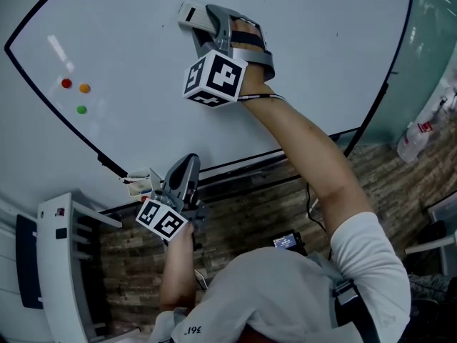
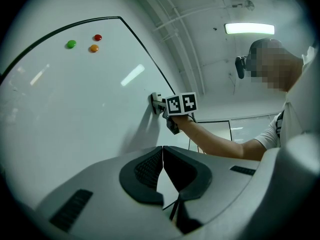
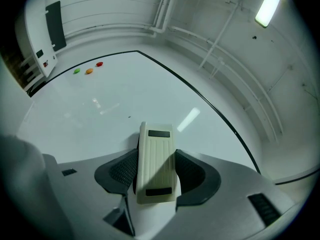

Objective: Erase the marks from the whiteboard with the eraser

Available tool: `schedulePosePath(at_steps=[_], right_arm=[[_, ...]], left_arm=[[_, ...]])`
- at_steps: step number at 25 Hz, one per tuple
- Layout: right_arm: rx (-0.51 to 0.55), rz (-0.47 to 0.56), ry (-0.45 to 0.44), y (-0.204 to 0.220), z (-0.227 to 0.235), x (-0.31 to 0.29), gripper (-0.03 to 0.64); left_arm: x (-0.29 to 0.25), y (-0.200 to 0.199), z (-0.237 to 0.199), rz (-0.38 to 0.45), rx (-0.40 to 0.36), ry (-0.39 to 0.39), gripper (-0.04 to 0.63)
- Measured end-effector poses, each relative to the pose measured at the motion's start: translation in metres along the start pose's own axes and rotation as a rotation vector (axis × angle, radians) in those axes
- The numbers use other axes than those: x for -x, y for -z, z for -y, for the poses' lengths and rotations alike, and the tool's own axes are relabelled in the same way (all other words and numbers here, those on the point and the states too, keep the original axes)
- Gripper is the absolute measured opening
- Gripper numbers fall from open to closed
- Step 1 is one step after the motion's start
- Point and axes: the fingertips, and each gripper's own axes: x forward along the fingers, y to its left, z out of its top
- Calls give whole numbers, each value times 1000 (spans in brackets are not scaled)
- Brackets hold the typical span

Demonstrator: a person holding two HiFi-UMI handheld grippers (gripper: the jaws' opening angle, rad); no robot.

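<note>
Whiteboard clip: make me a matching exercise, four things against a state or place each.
1 eraser
2 left gripper
3 right gripper
4 green dot

a shut, empty
b on the whiteboard, away from the eraser
c shut on the eraser
d between two jaws

Pairs: 1-d, 2-a, 3-c, 4-b

glossy whiteboard (image 1: pixel 128 34); ribbed, seemingly plastic eraser (image 3: pixel 156 163).

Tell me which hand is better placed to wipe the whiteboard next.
Right. The right tool holds the eraser against the whiteboard. The left tool is shut on nothing, low by the board's bottom edge.
</note>
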Motion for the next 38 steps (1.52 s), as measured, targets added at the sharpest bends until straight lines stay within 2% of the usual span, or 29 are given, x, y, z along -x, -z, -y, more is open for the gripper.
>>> schedulePosePath(at_steps=[14,26,38], right_arm=[[-57,-79,76,75,69,11,250],[-97,-158,122,136,106,18,251],[-138,-218,153,185,132,33,252]], left_arm=[[-34,20,27,-33,8,45,6],[-53,34,34,-66,18,78,6],[-57,42,41,-65,28,76,6]])
